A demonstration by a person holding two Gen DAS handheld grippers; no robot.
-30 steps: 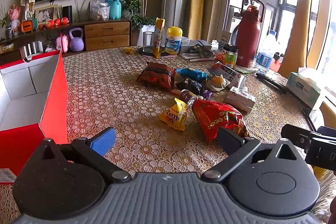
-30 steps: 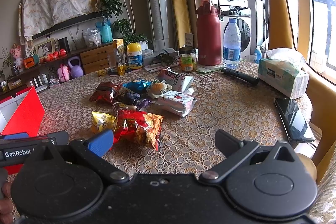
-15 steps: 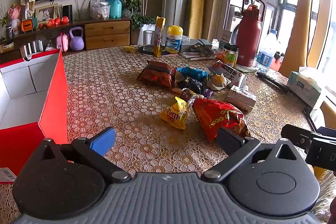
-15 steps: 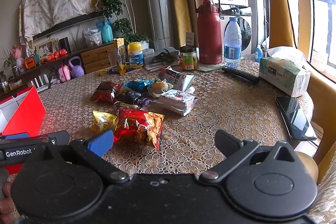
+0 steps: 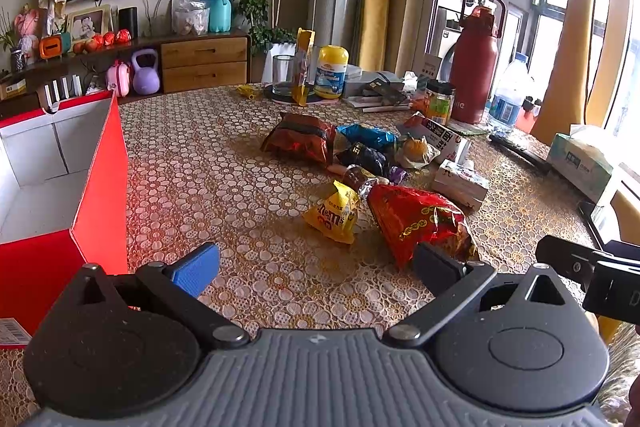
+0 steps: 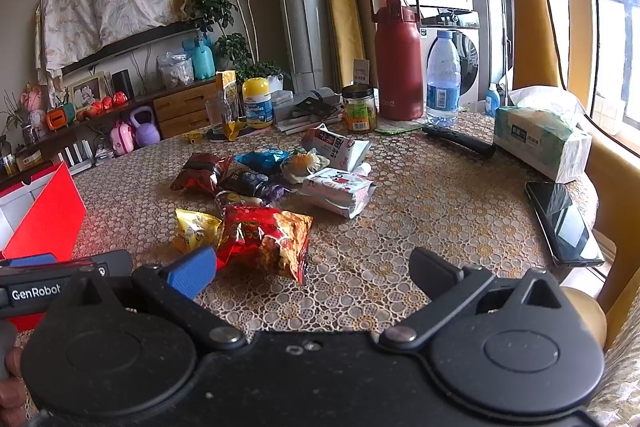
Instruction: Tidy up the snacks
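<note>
A: So, what are the tongs doing?

B: Both are released and carry nothing. The left gripper [image 5: 316, 265] hovers low over the lace tablecloth [image 5: 208, 163], jaws wide apart. The right gripper [image 6: 312, 269] is spread just as wide, beside it.

A: Where are the snacks?

B: Heaped ahead of both. Nearest the left gripper's right finger lies a red crinkled snack bag [image 5: 416, 223], apparently just beyond that fingertip. A yellow m&m's pouch [image 5: 334, 213] sits just left of it, ahead of the open gap. Farther ahead lie a dark red chip bag [image 5: 300, 143], a blue packet [image 5: 368, 135] and a dark wrapped bar [image 5: 362, 157]. Two white packs [image 6: 338, 189] lie toward the right.

A: And the container?

B: A red box [image 5: 102, 183] with a white inside stands open, left of the left gripper's blue-padded finger [image 5: 196, 269].

A: Anything to the right?

B: A black phone [image 6: 562, 223] and a tissue pack [image 6: 540, 137] lie right of the right gripper, well apart from the snacks.
</note>
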